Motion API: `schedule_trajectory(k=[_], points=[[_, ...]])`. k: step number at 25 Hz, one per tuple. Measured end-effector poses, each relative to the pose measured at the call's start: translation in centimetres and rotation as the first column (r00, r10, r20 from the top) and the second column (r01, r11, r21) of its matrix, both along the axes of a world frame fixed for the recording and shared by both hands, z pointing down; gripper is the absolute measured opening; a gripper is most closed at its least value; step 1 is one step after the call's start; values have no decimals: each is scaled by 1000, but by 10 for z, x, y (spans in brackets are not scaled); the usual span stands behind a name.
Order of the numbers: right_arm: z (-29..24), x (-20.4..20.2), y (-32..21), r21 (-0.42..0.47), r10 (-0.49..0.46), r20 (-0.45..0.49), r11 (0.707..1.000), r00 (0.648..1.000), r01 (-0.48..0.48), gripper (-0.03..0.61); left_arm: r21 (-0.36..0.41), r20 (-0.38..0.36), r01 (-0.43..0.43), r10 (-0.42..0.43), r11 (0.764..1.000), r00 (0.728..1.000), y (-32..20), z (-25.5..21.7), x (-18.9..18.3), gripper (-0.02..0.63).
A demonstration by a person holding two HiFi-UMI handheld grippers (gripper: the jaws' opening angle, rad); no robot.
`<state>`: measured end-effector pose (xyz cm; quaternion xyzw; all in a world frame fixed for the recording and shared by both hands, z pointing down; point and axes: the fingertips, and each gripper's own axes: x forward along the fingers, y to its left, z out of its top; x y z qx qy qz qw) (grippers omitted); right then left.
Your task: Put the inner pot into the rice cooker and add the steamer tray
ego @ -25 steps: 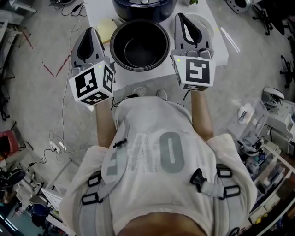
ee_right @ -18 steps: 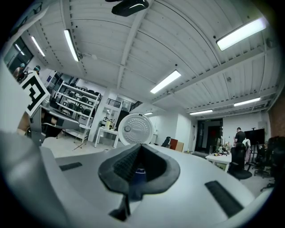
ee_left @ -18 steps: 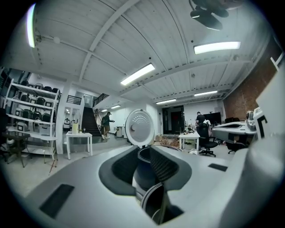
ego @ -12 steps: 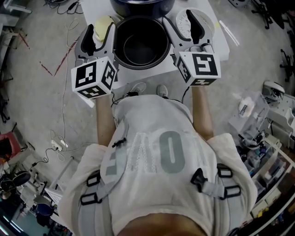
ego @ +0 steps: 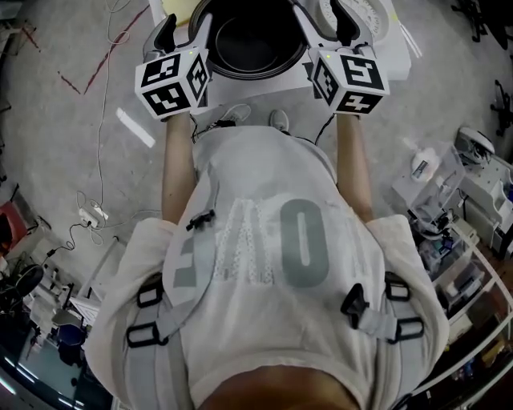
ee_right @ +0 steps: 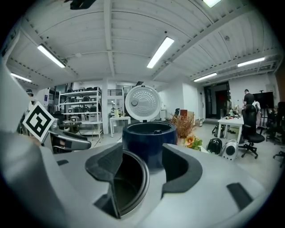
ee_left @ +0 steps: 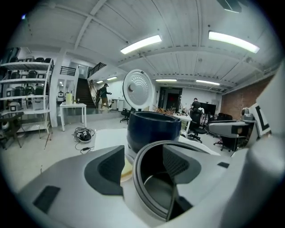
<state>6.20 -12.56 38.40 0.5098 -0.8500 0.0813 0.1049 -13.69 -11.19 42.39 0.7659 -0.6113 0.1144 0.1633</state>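
The dark inner pot (ego: 252,48) stands on the white table (ego: 240,86) in front of the dark blue rice cooker (ee_left: 153,127), whose white lid (ee_left: 139,89) is up. My left gripper (ego: 184,28) straddles the pot's left rim (ee_left: 147,153), one jaw outside and one inside; its jaws are opening and do not press on the rim. My right gripper (ego: 323,18) is open astride the right rim (ee_right: 142,169) in the same way. A white round tray (ego: 365,10) lies behind the right gripper.
A pale yellow object (ee_left: 127,169) lies on the table left of the pot. Cables trail over the floor (ego: 96,184) at the left, and cluttered shelving (ego: 473,208) stands at the right. A plant (ee_right: 187,129) sits right of the cooker.
Both grippers were shut beside the pot a second ago. They have opened and come down over the pot's rim, one on each side.
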Motion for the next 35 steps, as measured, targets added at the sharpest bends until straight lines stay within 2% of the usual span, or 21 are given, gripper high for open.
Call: schedule_trajectory(k=[7,16,29,32,35], points=[[39,-8,4,-90,12,-6,996,1000,-12,275,-80,-49,-18,14,997,999,6,28,1,253],[68,-7,12,-163,37,-10,986,999,-38,270,-142,-157,-34,12,989,987,19,50,10,253],[93,1,17,-245,86,-10,966,996,-86,279,-226,-139,-6,-26,974,990,24,72,-2,256],[99,1,17,-265,95,-9,960,995,-94,254,-220,-143,1,-34,976,989,23,71,-3,252],[100,2,17,-268,108,-2,958,994,-105,215,-217,-135,-11,-19,976,991,23,70,3,184]])
